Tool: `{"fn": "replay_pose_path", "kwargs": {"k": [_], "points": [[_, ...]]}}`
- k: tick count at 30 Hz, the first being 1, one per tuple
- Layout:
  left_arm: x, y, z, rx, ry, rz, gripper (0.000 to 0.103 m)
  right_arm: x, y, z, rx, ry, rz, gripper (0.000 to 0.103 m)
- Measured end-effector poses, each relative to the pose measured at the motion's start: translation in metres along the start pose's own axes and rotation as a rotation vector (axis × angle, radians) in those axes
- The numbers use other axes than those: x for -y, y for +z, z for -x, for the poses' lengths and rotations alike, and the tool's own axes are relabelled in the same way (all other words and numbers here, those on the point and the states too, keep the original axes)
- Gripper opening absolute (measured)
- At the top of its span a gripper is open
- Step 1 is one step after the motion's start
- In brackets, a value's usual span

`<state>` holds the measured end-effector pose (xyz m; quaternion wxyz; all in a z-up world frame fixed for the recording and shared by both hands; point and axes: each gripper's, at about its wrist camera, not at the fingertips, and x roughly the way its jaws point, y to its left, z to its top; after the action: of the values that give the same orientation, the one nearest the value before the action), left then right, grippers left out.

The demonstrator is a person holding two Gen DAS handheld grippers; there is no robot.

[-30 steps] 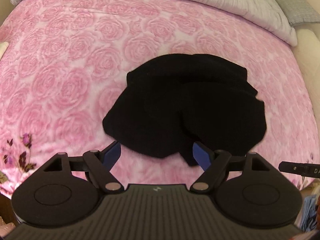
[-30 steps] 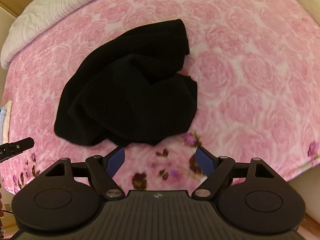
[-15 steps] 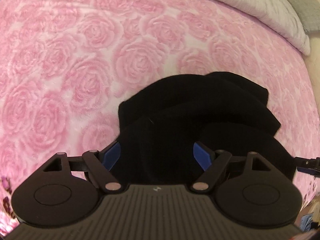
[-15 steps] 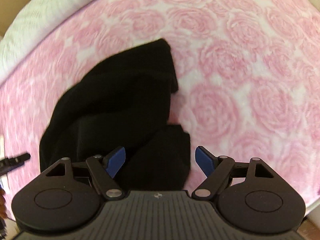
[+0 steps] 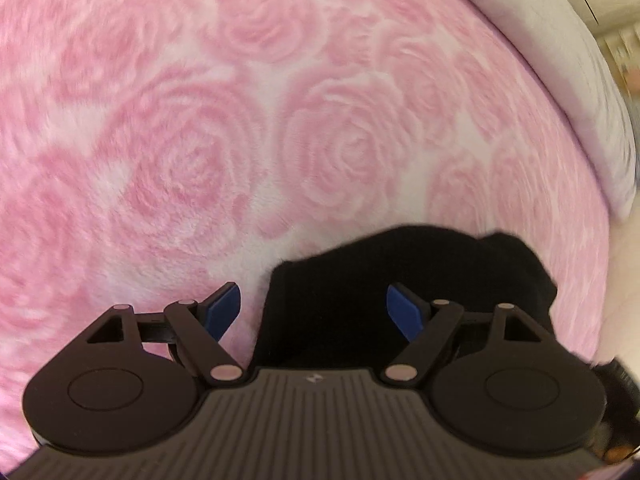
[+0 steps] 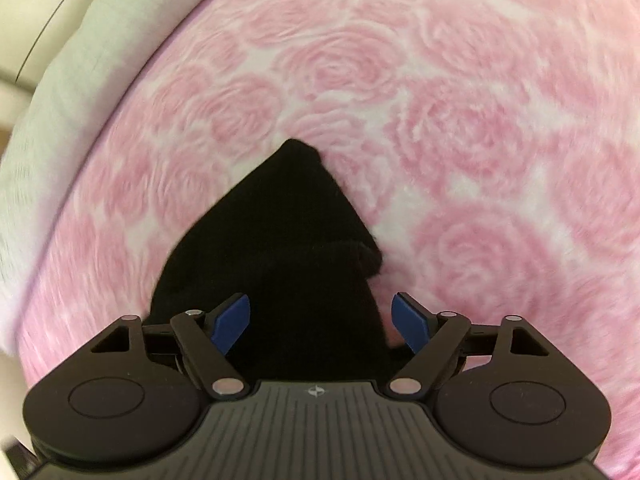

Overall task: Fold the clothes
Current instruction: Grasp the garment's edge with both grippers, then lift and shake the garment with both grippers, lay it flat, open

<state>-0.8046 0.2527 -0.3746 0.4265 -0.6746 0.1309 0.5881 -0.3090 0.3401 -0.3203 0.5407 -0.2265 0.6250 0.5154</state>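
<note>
The bed was covered by a fleecy pink blanket [image 5: 248, 128] printed with big roses, its pile showing soft and slightly smeared in both wrist views. Along its far edge ran a pale, ribbed white quilt [image 5: 592, 92], curving round the upper right of the left view and the upper left of the right view [image 6: 60, 112]. Beyond the quilt stood a cream surface with a thin dark line across it [image 6: 44, 12], too blurred to name. At the far right of the left view there was a sliver of cluttered room, blurred past telling.

The black garment [image 5: 400, 280] lay crumpled on the blanket, a dark heap with no detail visible in its folds. In the right view it rose to a point [image 6: 288, 232] toward the middle of the bed.

The left gripper [image 5: 313, 312] was low over the garment's left edge, its blue-tipped fingers [image 5: 224, 310] spread wide; the left finger stood over pink blanket, the right over black cloth. The right gripper [image 6: 321, 322] was likewise spread, with the garment's right edge between the fingers and the right finger [image 6: 412, 326] over blanket. Neither pair of tongs pinched anything.
</note>
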Motion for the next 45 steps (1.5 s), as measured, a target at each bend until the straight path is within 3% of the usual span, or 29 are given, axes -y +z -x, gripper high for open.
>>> {"fn": "replay_pose_path", "kwargs": {"k": [6, 7, 8, 9, 10, 11, 16, 24, 28, 33, 35, 38, 40, 42, 44, 45], "points": [[-0.013, -0.003, -0.031, 0.001, -0.105, 0.127, 0.077, 0.000, 0.002, -0.031, 0.010, 0.019, -0.034, 0.085], [-0.012, -0.005, -0.031, 0.010, -0.116, 0.123, 0.068, -0.002, 0.001, -0.034, 0.012, 0.020, -0.013, 0.083], [-0.010, -0.007, -0.031, 0.017, -0.126, 0.116, 0.051, -0.005, 0.000, -0.036, 0.014, 0.020, 0.009, 0.068], [-0.009, -0.008, -0.028, 0.020, -0.132, 0.099, 0.041, -0.007, -0.001, -0.039, 0.016, 0.020, 0.031, 0.051], [-0.007, -0.010, -0.026, 0.024, -0.139, 0.082, 0.023, -0.011, -0.003, -0.041, 0.015, 0.016, 0.055, 0.014], [-0.006, -0.011, -0.020, 0.030, -0.163, 0.066, 0.014, -0.015, -0.004, -0.040, 0.008, 0.005, 0.083, 0.014], [0.008, -0.010, 0.033, 0.120, -0.253, -0.030, 0.009, -0.040, -0.008, -0.007, 0.057, 0.050, 0.170, 0.011], [0.068, 0.015, 0.156, 0.357, -0.420, -0.182, 0.008, -0.121, 0.014, 0.105, 0.301, 0.316, 0.294, 0.009], [0.095, 0.018, 0.230, 0.520, -0.513, -0.246, 0.008, -0.158, 0.026, 0.174, 0.443, 0.468, 0.347, 0.009], [0.113, -0.004, 0.323, 0.718, -0.642, -0.337, 0.008, -0.165, 0.026, 0.261, 0.610, 0.681, 0.396, 0.010], [0.108, -0.022, 0.347, 0.757, -0.670, -0.361, 0.008, -0.158, 0.020, 0.289, 0.653, 0.753, 0.421, 0.010], [0.085, -0.051, 0.353, 0.721, -0.628, -0.384, 0.010, -0.127, 0.006, 0.303, 0.608, 0.786, 0.471, 0.013], [0.065, -0.073, 0.344, 0.645, -0.538, -0.394, 0.011, -0.098, -0.010, 0.295, 0.493, 0.728, 0.518, 0.018], [0.039, -0.097, 0.321, 0.506, -0.391, -0.381, 0.014, -0.071, -0.029, 0.277, 0.333, 0.605, 0.565, 0.033], [0.011, -0.121, 0.290, 0.367, -0.231, -0.321, 0.014, -0.044, -0.052, 0.243, 0.139, 0.378, 0.582, 0.047], [0.000, -0.131, 0.278, 0.314, -0.189, -0.296, 0.014, -0.030, -0.064, 0.227, 0.054, 0.267, 0.582, 0.047]]}}
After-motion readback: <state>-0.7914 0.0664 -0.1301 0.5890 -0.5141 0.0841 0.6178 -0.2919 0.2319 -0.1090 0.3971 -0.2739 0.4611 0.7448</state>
